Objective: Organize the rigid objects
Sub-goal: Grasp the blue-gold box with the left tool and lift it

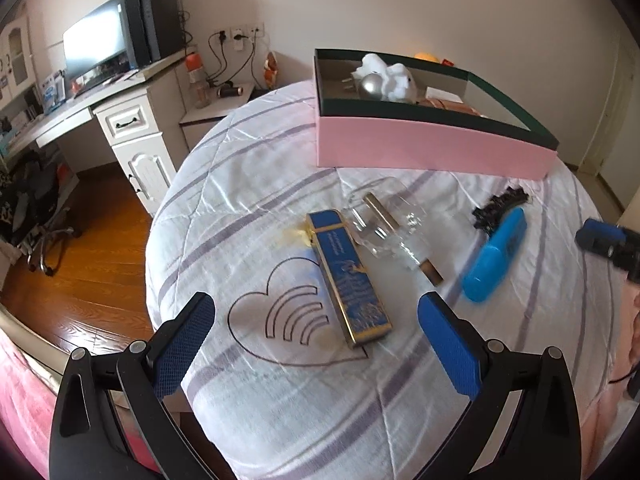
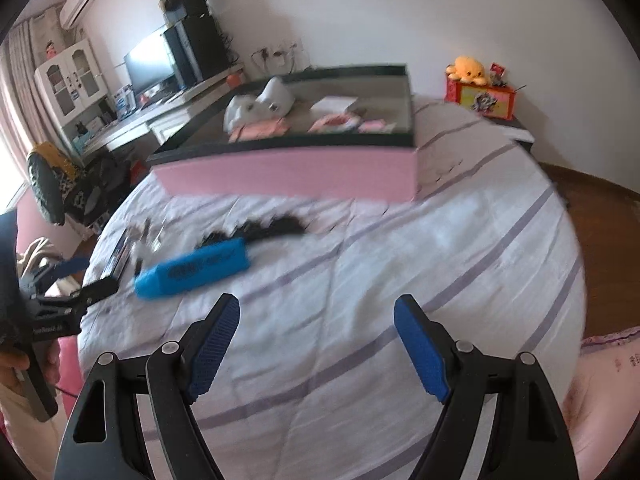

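Evidently no pick is yet made: both the left gripper (image 1: 316,320) and right gripper (image 2: 316,320) are held with jaws apart and empty above the bed (image 1: 256,408), where the blue case (image 2: 192,268) at mid-left and the blue-gold box (image 1: 347,276) at centre frame are to be grasped next for the pink box (image 1: 432,148).

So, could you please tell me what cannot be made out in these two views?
- Pink box contents: left wrist view, near wall hides the floor; right wrist view, blur smears the flat pink items.
- Black toothed item: blurred in the right view, partly behind the blue case in the left.
- Blue slim box print: too small.
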Demonstrator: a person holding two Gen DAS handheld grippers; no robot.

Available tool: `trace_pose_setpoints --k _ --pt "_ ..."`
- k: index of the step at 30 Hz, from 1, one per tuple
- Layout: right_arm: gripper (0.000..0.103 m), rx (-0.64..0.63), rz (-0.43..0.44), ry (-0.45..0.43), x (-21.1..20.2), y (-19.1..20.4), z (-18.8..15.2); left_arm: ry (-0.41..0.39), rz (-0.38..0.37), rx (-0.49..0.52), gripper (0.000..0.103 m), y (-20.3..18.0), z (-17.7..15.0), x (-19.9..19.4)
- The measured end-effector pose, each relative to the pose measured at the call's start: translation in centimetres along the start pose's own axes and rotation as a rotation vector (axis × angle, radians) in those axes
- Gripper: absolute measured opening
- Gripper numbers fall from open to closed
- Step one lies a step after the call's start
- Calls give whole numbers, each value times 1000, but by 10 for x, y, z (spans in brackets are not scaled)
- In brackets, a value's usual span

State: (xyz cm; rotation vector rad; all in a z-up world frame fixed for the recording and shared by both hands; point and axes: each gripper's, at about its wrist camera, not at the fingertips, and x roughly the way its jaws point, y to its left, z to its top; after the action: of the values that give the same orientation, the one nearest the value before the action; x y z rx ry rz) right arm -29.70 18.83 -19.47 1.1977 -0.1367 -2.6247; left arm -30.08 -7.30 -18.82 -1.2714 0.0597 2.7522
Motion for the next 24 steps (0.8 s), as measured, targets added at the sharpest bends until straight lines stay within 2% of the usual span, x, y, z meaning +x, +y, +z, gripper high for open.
trace_pose_setpoints --k 5,10,14,15,17,18,19,20,23,24 --pt "81 15 -53 -47 -4 -21 31 8 50 12 102 3 0 10" --pt "81 39 -98 -89 7 -43 71 10 50 26 101 5 2 16" --pt "80 41 -128 -79 24 -51 105 12 72 31 102 6 6 20" --pt "78 34 -150 -62 29 -52 111 13 84 31 102 6 7 21" --pt "55 27 -187 -29 40 -55 119 10 104 37 102 7 7 20" --pt "51 28 -188 -9 46 -57 121 9 110 38 102 7 8 20" --pt "37 29 -182 10 52 -59 122 9 109 37 101 7 8 20" --pt "29 29 -171 23 55 -61 122 8 105 35 99 7 8 20" --pt "17 11 -127 48 61 -59 122 2 64 21 83 8 8 20" --pt "14 -2 -126 53 61 -56 121 -3 53 25 75 8 8 20"
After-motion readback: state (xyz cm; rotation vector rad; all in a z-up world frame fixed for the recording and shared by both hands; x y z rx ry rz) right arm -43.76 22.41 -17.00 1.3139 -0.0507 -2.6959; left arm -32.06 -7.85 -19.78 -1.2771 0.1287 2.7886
